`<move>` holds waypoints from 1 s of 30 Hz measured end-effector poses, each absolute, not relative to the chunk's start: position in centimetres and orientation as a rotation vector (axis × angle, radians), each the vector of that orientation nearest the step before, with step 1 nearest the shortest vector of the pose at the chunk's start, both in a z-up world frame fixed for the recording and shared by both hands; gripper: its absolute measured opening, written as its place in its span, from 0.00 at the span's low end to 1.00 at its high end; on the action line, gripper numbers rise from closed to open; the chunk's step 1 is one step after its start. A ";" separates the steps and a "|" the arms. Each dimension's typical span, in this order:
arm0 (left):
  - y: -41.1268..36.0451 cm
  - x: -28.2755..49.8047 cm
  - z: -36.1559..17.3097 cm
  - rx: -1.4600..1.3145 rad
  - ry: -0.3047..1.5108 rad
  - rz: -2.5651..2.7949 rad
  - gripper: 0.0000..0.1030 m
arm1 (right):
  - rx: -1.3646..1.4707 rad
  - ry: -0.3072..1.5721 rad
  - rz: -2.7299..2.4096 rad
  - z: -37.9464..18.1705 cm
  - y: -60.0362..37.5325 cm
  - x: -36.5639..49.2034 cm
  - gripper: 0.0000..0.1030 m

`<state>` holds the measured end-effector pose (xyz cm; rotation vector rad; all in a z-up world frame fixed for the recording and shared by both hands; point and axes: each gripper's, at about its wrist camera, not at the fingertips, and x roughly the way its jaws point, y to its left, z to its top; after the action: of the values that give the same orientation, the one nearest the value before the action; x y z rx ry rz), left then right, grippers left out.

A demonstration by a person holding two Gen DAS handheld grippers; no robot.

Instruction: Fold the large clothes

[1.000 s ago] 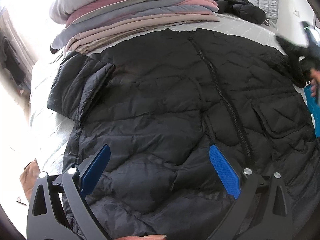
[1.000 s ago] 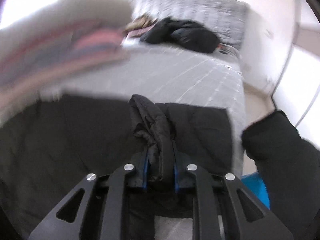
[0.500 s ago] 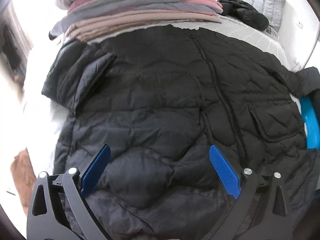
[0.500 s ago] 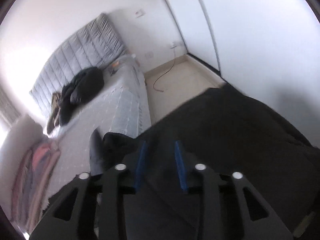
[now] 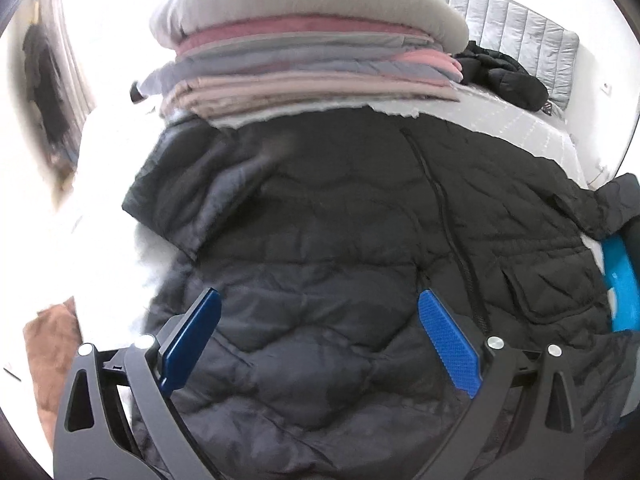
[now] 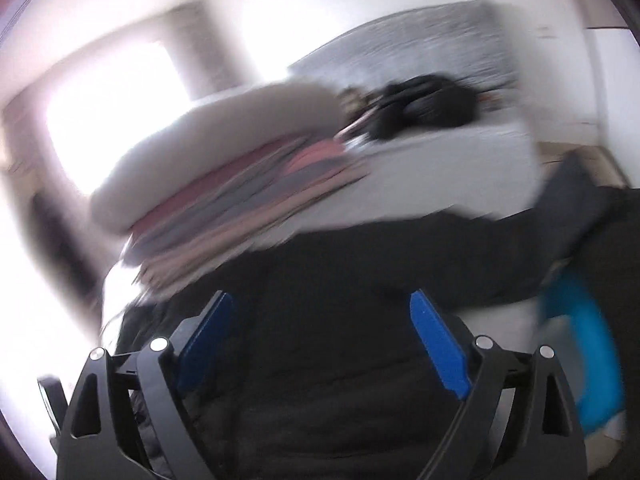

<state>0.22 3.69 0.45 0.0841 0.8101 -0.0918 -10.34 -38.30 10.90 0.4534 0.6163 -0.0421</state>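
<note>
A large black quilted jacket lies spread front-up on the bed, its zip running down the middle and its left sleeve folded in over the body. My left gripper hovers over the jacket's lower part, open, with nothing between its blue pads. In the blurred right wrist view the same jacket fills the lower half. My right gripper hangs above it with its jaws opening wide and nothing between them. The jacket's right sleeve trails off toward the bed's right edge.
A tall stack of folded blankets and clothes sits on the bed just beyond the jacket's collar. Another black garment lies by the grey padded headboard. A blue object is at the right edge, and brown floor lies left.
My right gripper let go of the black sleeve it was shut on, opened wide and swung quickly back over the jacket. The left gripper lifted a little and stayed open.
</note>
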 end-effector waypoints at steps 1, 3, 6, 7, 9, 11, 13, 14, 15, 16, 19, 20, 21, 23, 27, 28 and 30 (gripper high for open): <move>3.8 0.1 0.6 0.088 0.806 -0.094 0.93 | 0.431 0.662 0.015 9.6 -35.7 -9.1 0.85; 4.5 0.2 1.0 0.079 0.803 -0.096 0.93 | 0.422 0.752 0.082 7.2 -32.1 -6.6 0.85; 5.6 0.4 1.6 0.056 0.793 -0.089 0.93 | 0.413 0.833 0.166 5.3 -29.3 -4.8 0.85; 6.2 0.5 1.8 0.055 0.791 -0.079 0.93 | 0.402 0.842 0.189 4.9 -28.8 -4.2 0.85; 7.5 0.7 2.1 0.055 0.785 -0.057 0.93 | 0.396 0.861 0.236 3.7 -28.2 -2.9 0.85; 9.5 1.1 2.2 0.039 0.795 -0.029 0.93 | 0.461 0.920 0.331 2.4 -26.7 -2.1 0.85; 11.5 1.5 2.0 0.019 0.808 -0.010 0.93 | 0.549 0.991 0.450 1.3 -24.7 -0.9 0.85; 12.6 1.8 1.9 0.018 0.822 -0.005 0.93 | 0.554 1.016 0.488 1.1 -23.3 0.1 0.85; 13.5 2.2 1.8 0.014 0.836 0.002 0.93 | 0.544 1.032 0.513 1.1 -21.9 1.0 0.85; 14.1 2.4 1.7 0.010 0.846 -0.004 0.93 | 0.536 1.044 0.533 1.2 -20.3 1.8 0.85; 15.8 3.5 1.7 -0.032 0.874 -0.081 0.93 | 0.531 1.097 0.583 1.7 -17.8 3.9 0.85; 16.1 3.9 1.7 -0.052 0.882 -0.119 0.93 | 0.527 1.105 0.598 2.1 -17.0 4.1 0.85; 16.4 4.2 1.7 -0.089 0.887 -0.169 0.93 | 0.529 1.094 0.608 2.5 -16.9 3.7 0.85; 17.1 5.2 1.4 -0.235 0.902 -0.335 0.93 | 0.547 1.067 0.637 2.9 -17.0 2.5 0.86; 17.4 9.0 0.0 -0.499 0.943 -0.506 0.93 | 0.601 1.029 0.612 1.1 -19.0 -0.5 0.89; 17.4 9.8 -0.5 -0.554 0.950 -0.534 0.93 | 0.625 1.032 0.593 0.2 -20.1 -0.9 0.89; 17.7 12.2 -2.3 -0.738 0.982 -0.566 0.93 | 0.700 1.053 0.555 -1.4 -22.0 -0.8 0.89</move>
<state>12.18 17.75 -2.28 -0.7377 0.9824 -0.5659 -0.85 -22.04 -1.44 0.6997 1.0531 0.5550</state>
